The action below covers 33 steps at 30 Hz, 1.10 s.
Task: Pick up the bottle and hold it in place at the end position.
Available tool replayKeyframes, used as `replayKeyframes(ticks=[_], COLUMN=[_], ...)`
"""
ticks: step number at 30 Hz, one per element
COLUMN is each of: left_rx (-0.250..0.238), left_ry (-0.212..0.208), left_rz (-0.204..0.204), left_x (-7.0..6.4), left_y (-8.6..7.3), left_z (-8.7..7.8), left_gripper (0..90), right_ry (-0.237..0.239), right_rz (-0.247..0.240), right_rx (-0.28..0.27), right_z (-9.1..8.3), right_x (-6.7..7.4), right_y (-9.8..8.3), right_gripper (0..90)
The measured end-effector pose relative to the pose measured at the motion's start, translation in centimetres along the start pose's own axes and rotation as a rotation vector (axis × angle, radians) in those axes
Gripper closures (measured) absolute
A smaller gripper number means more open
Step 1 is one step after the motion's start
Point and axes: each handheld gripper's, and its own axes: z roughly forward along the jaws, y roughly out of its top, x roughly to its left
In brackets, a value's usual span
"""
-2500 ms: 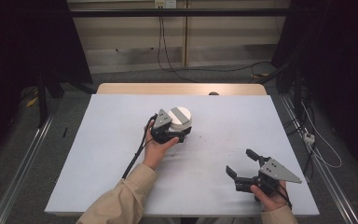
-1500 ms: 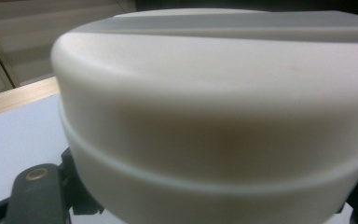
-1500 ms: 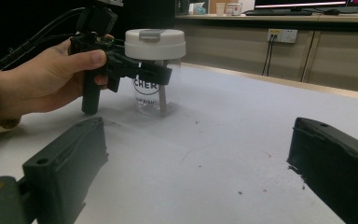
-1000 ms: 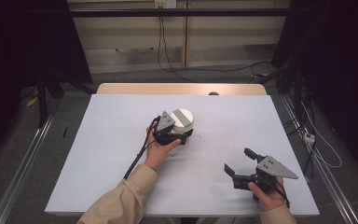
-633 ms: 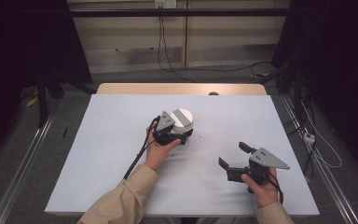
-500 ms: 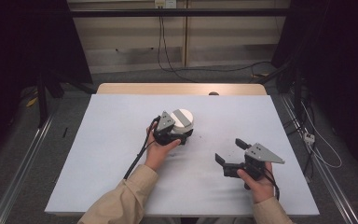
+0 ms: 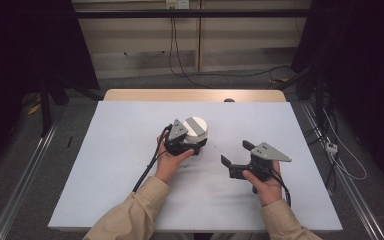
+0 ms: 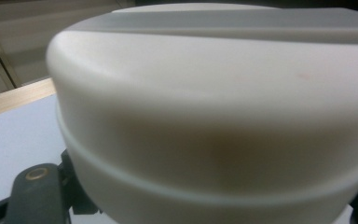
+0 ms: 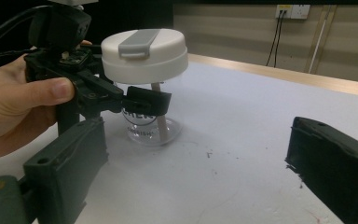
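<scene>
— Black jaws first: how do they stand?

— The left gripper (image 9: 135, 100) is clamped on a clear plastic cup (image 9: 150, 123) just under its round white lid (image 9: 144, 53), which has a grey flip tab (image 9: 137, 39). The right gripper (image 7: 241, 159) has its jaws spread wide and holds nothing.

— Where is the cup?

— Upright on the white table (image 7: 105, 150), about mid-table and left of the right gripper, with a pale straw (image 9: 160, 114) inside.

— How far along does the job look?

— I'd judge the bracing done, since the cup is pinned. The lid is on and the tab lies flat. The right gripper points at the cup from nearby, apart from it, so opening it is all left.
</scene>
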Motion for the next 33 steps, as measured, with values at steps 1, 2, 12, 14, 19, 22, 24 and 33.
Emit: replayKeyframes(ticks=[1,2,12,14,19,22,24,33], left_rx=[0.0,0.0,0.001,0.001,0.003,0.004,0.005,0.003], left_ry=[0.0,0.0,0.009,0.008,0.007,0.008,0.007,0.009], left_rz=[0.0,0.0,0.004,-0.002,-0.002,-0.001,-0.001,0.0], left_x=[0.0,0.0,0.0,0.0,0.0,0.0,0.0,0.0], left_y=[0.0,0.0,0.0,0.0,0.0,0.0,0.0,0.0], left_z=[0.0,0.0,0.0,0.0,-0.1,-0.1,-0.1,0.0], left_gripper=[18.5,18.5,18.5,18.5,18.5,18.5,18.5,18.6], right_ry=[0.001,0.001,0.015,0.014,0.016,0.011,0.014,0.041], right_rz=[0.004,0.004,-0.005,-0.007,-0.019,-0.03,-0.033,-0.026], right_rx=[-0.002,-0.002,0.014,0.012,0.006,0.007,0.009,0.033], right_z=[0.1,0.1,1.6,1.8,2.4,2.7,2.8,3.5], right_x=[0.0,0.0,0.7,0.9,1.3,1.5,1.6,1.8], right_y=[0.0,0.0,0.6,0.8,1.1,1.3,1.4,1.8], right_gripper=[5.0,5.0,7.3,8.2,11.1,14.7,18.1,50.6])
